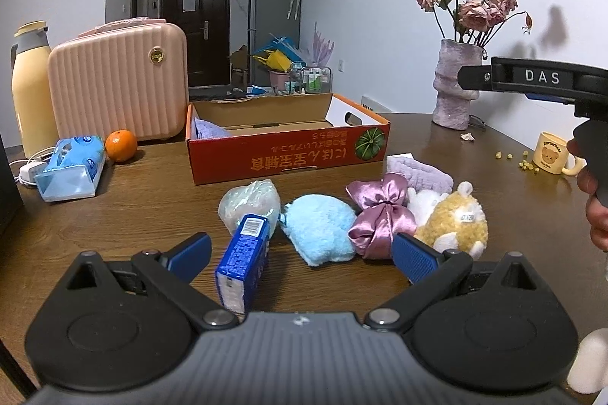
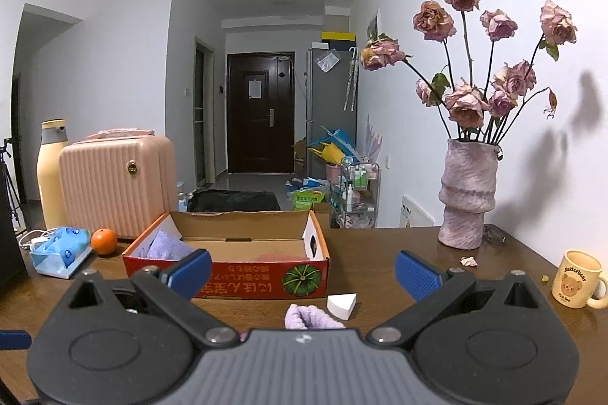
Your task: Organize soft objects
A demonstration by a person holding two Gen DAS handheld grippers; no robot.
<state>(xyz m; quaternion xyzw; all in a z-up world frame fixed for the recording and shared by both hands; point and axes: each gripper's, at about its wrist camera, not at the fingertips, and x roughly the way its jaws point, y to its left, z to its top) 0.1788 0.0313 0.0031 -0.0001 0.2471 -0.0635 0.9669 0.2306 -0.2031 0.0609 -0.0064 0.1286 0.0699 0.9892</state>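
- Both grippers gape apart, holding nothing: left gripper (image 1: 302, 249) at lower centre, right gripper (image 2: 304, 270) likewise.
- Blue rectangular tissue pack (image 1: 243, 262) lies between left fingers.
- Red cardboard box (image 1: 288, 154) sits mid-frame.

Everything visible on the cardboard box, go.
The cardboard box is a shallow open tray, red-orange outside with orange print and a green pumpkin picture, plain brown inside. White end flaps with a handle cutout stand up. It sits flat on the wooden table, in front of the pink suitcase. A purple cloth lies in its left end.
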